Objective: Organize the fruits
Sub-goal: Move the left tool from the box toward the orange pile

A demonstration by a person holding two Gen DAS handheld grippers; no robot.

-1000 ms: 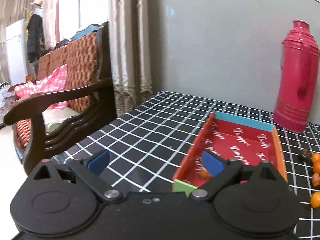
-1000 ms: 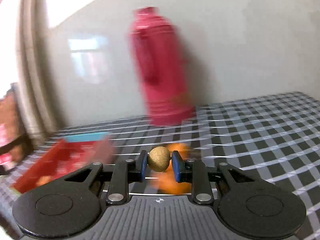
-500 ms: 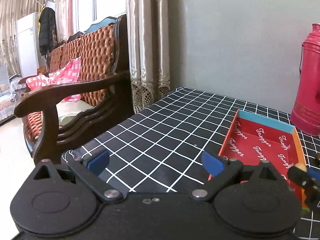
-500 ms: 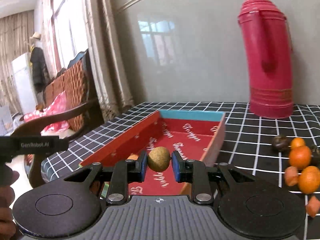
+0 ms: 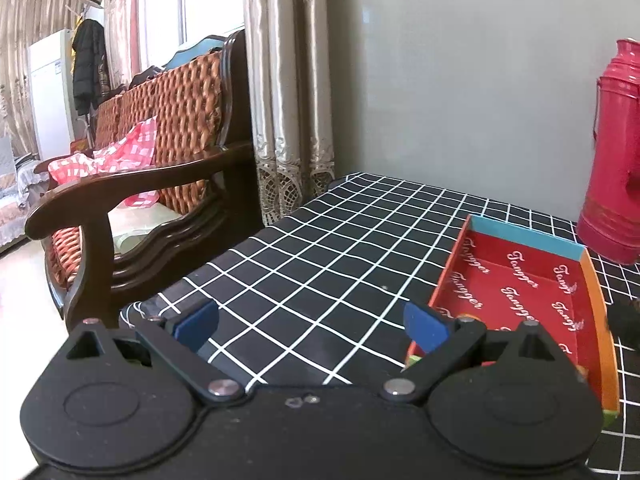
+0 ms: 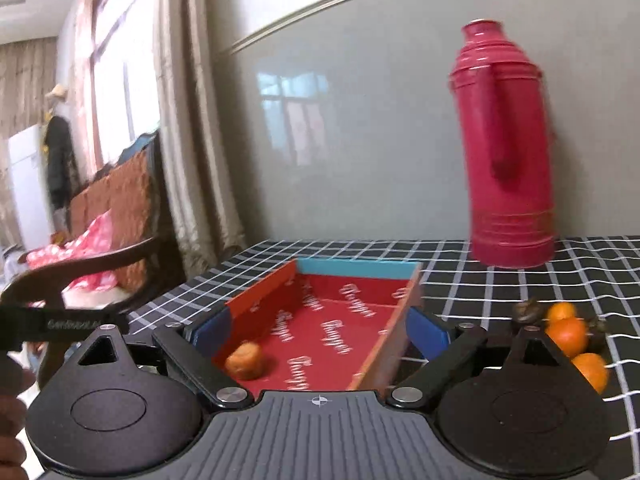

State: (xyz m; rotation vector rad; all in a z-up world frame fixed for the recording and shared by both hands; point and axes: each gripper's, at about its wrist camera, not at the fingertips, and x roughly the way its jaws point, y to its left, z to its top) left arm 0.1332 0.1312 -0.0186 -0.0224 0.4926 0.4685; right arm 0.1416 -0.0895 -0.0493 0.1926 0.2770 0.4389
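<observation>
Hovering right gripper [image 6: 320, 330]: jaws spread, empty, straddling the red tray [image 6: 256, 294]
Left gripper [image 5: 312, 322]: spread, empty, beside tray
Tray fruit [image 6: 245, 366]: 1 piece inside
Loose oranges [image 6: 567, 334]: right of tray; light, round, roll-prone, pinch across middle
Views: only right wrist shows fruit

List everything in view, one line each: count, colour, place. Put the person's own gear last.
tray: one, red with a blue end wall, on the table.
fruit in tray: one, orange-brown, near corner.
oranges: three, orange, on the table right of the tray.
dark fruits: at least two, brown, beside the oranges.
flask: one, red, against the wall.
tablecloth: one, black with white grid.
armchair: one, dark wood, left of table.
left tongs: open, empty.
right tongs: open, over the tray.
</observation>
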